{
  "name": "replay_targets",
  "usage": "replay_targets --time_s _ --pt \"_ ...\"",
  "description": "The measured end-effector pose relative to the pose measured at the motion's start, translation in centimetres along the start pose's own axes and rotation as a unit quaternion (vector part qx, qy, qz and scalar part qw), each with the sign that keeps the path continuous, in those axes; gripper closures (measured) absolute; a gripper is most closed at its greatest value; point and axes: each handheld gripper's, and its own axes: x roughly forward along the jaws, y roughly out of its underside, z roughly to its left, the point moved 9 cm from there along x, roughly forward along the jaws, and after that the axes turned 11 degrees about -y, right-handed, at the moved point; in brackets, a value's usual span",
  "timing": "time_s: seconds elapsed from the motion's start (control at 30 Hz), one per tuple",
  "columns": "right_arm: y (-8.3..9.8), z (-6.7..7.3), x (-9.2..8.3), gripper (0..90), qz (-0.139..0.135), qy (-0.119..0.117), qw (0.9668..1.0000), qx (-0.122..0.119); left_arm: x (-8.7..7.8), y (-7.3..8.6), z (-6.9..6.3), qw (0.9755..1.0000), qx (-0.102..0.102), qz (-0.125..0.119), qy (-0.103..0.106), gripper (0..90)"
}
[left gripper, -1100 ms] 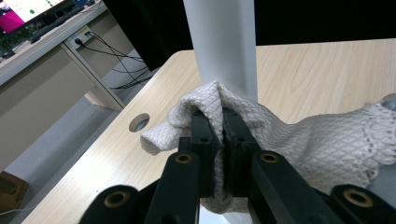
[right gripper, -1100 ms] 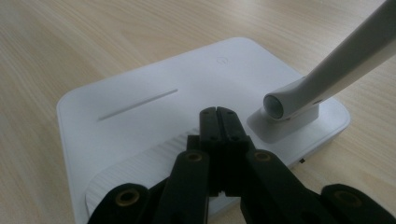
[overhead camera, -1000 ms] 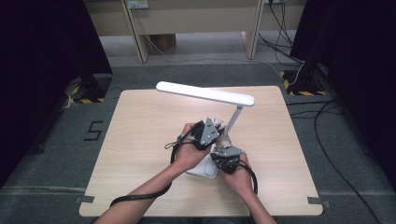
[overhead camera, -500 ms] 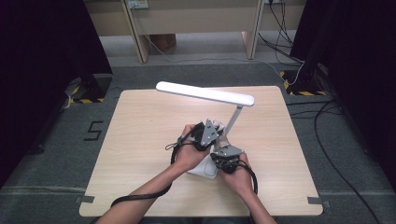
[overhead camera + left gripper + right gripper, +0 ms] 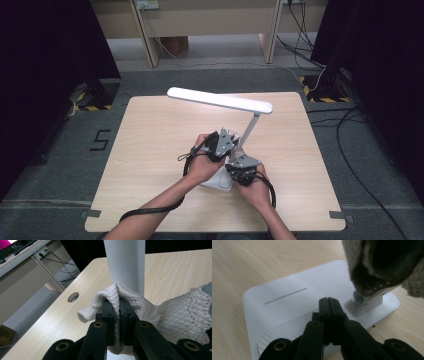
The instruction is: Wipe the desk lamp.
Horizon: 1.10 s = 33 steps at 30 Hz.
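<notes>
A white desk lamp stands on the table, with a long head (image 5: pixel 220 100), a slanted arm (image 5: pixel 251 127) and a flat base (image 5: pixel 219 181). My left gripper (image 5: pixel 223 143) is beside the arm. In the left gripper view it (image 5: pixel 119 305) is shut on a white quilted cloth (image 5: pixel 150 310), which lies bunched against the lamp's arm (image 5: pixel 125 265). My right gripper (image 5: pixel 243 168) sits low over the base. Its jaws (image 5: pixel 328 301) are shut with nothing between them, tips over the white base (image 5: pixel 287 300) near the arm's hinge (image 5: pixel 362 298). The cloth (image 5: pixel 384 262) hangs blurred above.
The wooden table (image 5: pixel 150 130) has bare room left and right of the lamp and a round cable hole (image 5: pixel 73 297) near one edge. Cables (image 5: pixel 350 165) trail over the grey floor at the right. Beyond the table stands another desk (image 5: pixel 200 20).
</notes>
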Motion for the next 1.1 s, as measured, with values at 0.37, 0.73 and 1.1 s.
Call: replay_targets --time_s 0.37,0.73,1.1 --pt "0.1 0.1 0.0 90.0 0.002 0.000 1.0000 0.005 0.5 0.9 0.0 0.9999 0.004 0.012 -0.002 84.3" --pt "0.1 0.1 0.0 90.0 0.002 -0.001 1.0000 0.006 0.8 1.6 -0.2 0.9998 0.007 0.021 -0.002 84.3" --pt "0.1 0.1 0.0 90.0 0.002 0.000 1.0000 0.006 1.2 2.3 -0.4 0.9996 0.003 0.028 -0.001 84.3"
